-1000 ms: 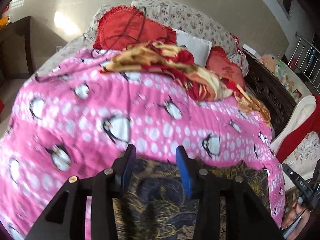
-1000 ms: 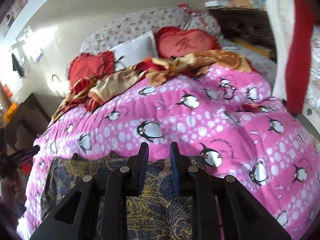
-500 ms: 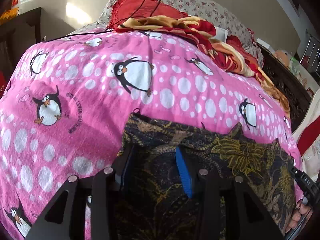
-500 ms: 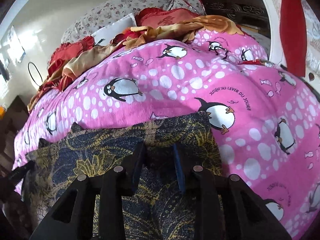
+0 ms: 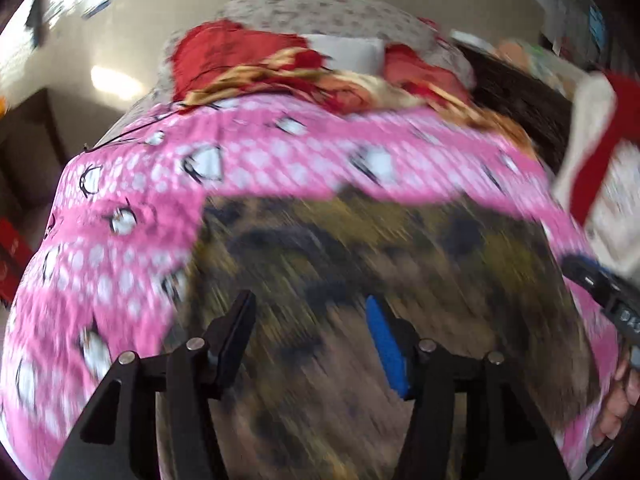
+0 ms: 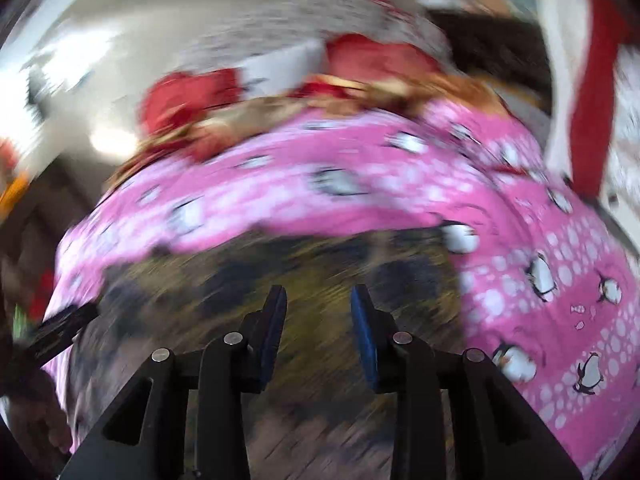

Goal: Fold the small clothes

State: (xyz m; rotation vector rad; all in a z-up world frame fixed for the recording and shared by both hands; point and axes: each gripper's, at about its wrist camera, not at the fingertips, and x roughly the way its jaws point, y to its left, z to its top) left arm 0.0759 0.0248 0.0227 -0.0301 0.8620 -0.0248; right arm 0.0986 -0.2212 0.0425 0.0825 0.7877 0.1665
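1. Dark gold-patterned garment (image 5: 360, 264) lies spread on the pink penguin blanket (image 5: 120, 248).
2. Left gripper (image 5: 310, 312) hangs over the garment, fingers apart, empty.
3. Right gripper (image 6: 318, 304) too: fingers parted, gripping nothing.

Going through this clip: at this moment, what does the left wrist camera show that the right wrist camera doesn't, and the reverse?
Only the left wrist view shows the left gripper, jaws wide apart, and the right-hand tool at its right edge.

Only the right wrist view shows the right gripper, jaws apart with nothing between them, and the left-hand tool at its left edge.

Both, heavily motion-blurred, show the dark navy-and-gold patterned garment lying on the pink penguin-print blanket, with red cushions behind.
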